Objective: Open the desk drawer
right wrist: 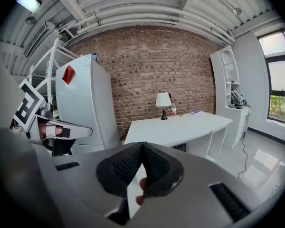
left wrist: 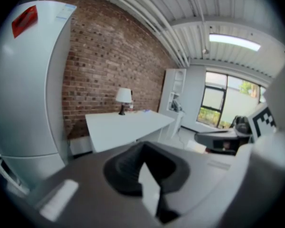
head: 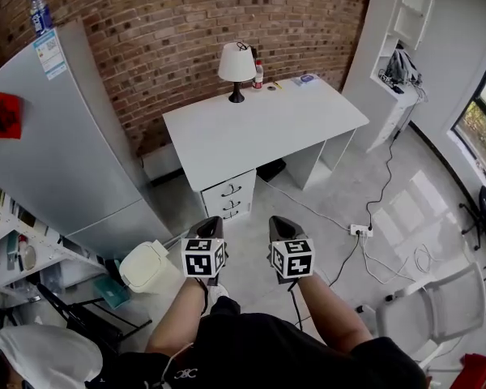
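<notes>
The approach is only beginning. The left gripper (head: 211,220) is hanging with its fingers pressed together on nothing, and the right gripper (head: 277,220) is doing likewise. The desk drawer (head: 245,185) is sitting shut, well ahead of both fingertips, topmost of three white fronts, each with a dark handle (head: 231,190). Next, I judge, one gripper is needing to close in, part its fingers and take that handle.
</notes>
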Action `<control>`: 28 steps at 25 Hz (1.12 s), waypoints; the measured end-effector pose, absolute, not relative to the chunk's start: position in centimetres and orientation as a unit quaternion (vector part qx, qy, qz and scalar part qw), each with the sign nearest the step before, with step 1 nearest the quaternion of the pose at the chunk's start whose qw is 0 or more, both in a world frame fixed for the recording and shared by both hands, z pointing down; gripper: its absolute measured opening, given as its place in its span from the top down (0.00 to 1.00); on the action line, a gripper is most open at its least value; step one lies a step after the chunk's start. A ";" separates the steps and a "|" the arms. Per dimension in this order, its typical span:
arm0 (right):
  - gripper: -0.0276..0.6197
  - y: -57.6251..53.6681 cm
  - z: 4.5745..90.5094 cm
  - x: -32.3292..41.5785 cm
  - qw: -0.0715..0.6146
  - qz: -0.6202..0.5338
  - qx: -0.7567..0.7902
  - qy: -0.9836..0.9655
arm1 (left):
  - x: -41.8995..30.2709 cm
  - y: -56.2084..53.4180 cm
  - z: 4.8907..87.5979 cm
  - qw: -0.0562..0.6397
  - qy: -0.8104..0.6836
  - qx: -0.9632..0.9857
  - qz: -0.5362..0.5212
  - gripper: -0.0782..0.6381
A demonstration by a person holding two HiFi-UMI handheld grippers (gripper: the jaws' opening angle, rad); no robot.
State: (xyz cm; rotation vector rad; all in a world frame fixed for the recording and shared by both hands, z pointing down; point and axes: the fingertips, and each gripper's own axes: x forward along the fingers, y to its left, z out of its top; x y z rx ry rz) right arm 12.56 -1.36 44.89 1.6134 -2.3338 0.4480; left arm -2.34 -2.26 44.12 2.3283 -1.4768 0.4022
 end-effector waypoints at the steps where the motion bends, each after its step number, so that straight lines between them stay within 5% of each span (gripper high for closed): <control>1: 0.97 -2.7 44.6 12.2 0.135 0.152 0.558 -0.804 | -2.8 -3.7 43.9 0.176 -0.521 0.823 0.140 0.90; 28: 0.97 -15.5 47.0 5.5 0.170 0.153 0.607 -0.761 | -9.8 -17.6 47.5 0.219 -0.469 0.845 0.132 0.90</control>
